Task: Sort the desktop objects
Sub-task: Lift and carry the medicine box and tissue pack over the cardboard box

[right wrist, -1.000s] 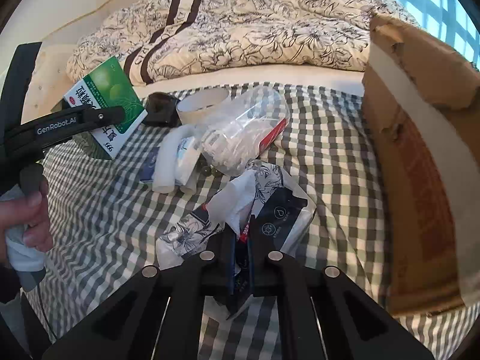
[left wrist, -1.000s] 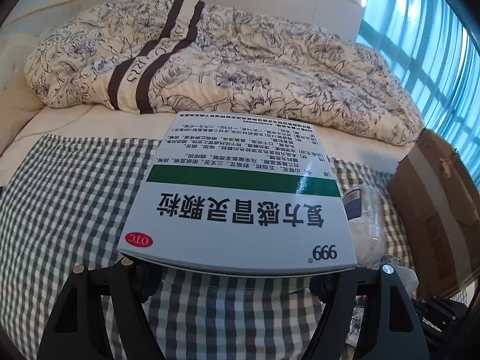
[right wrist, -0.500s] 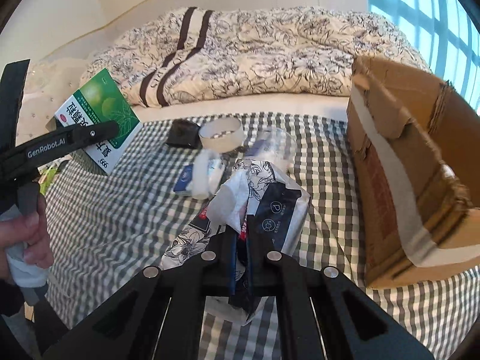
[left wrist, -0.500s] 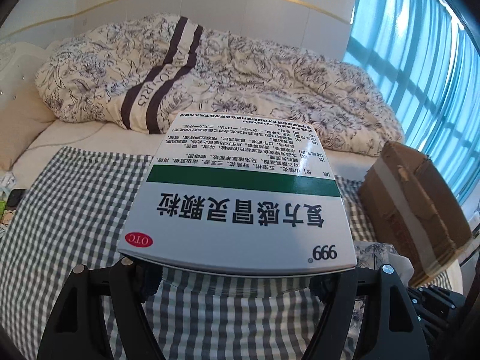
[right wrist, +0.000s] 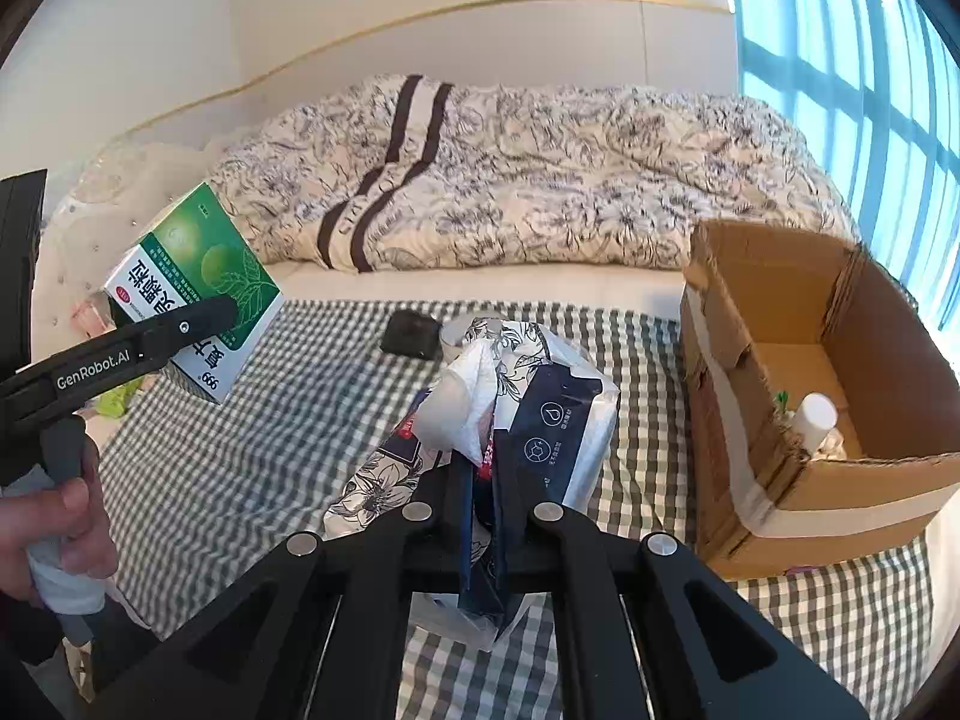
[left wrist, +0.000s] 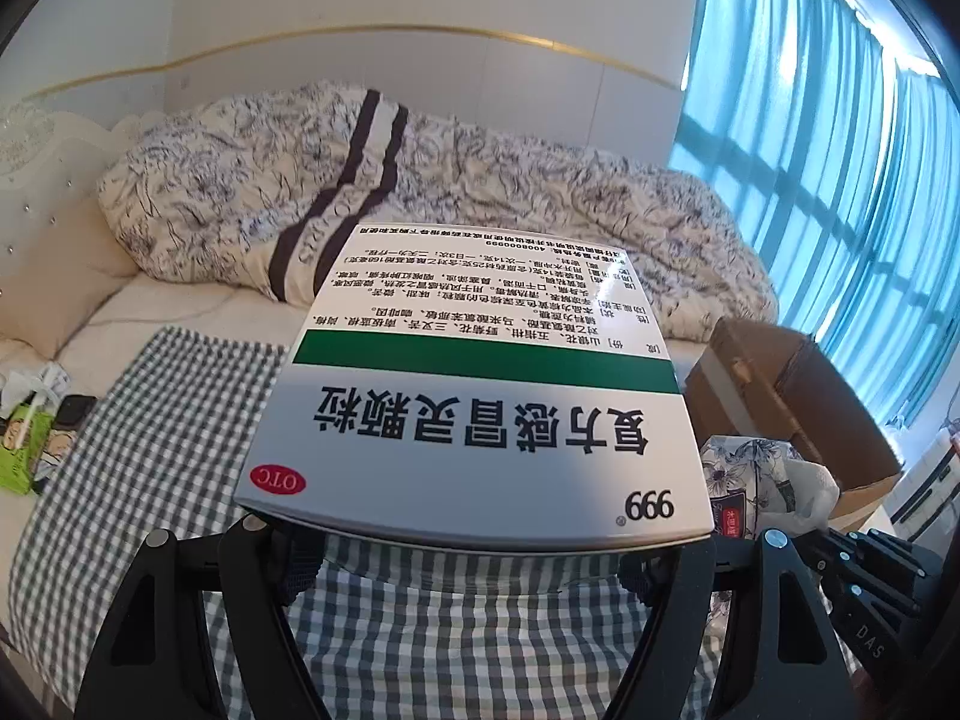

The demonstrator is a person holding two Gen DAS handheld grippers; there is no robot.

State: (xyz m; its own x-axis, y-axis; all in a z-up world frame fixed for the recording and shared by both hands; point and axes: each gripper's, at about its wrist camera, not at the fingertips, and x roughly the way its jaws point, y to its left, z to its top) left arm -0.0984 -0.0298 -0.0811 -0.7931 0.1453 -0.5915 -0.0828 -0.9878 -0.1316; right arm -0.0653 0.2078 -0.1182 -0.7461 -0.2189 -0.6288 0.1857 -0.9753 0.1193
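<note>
On the checked cloth (right wrist: 252,480) before the bed, I pinch the tissue pack (right wrist: 528,420) left of the carton (right wrist: 840,480); my left gripper (left wrist: 474,546) clamps the medicine box (left wrist: 480,414). I'd lift clear over the carton's rim before releasing.

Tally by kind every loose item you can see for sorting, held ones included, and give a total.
Medicine box: 1
Tissue pack: 1
Tape roll: 1
Small black case: 1
White bottle: 1
Cardboard box: 1
Total: 6
</note>
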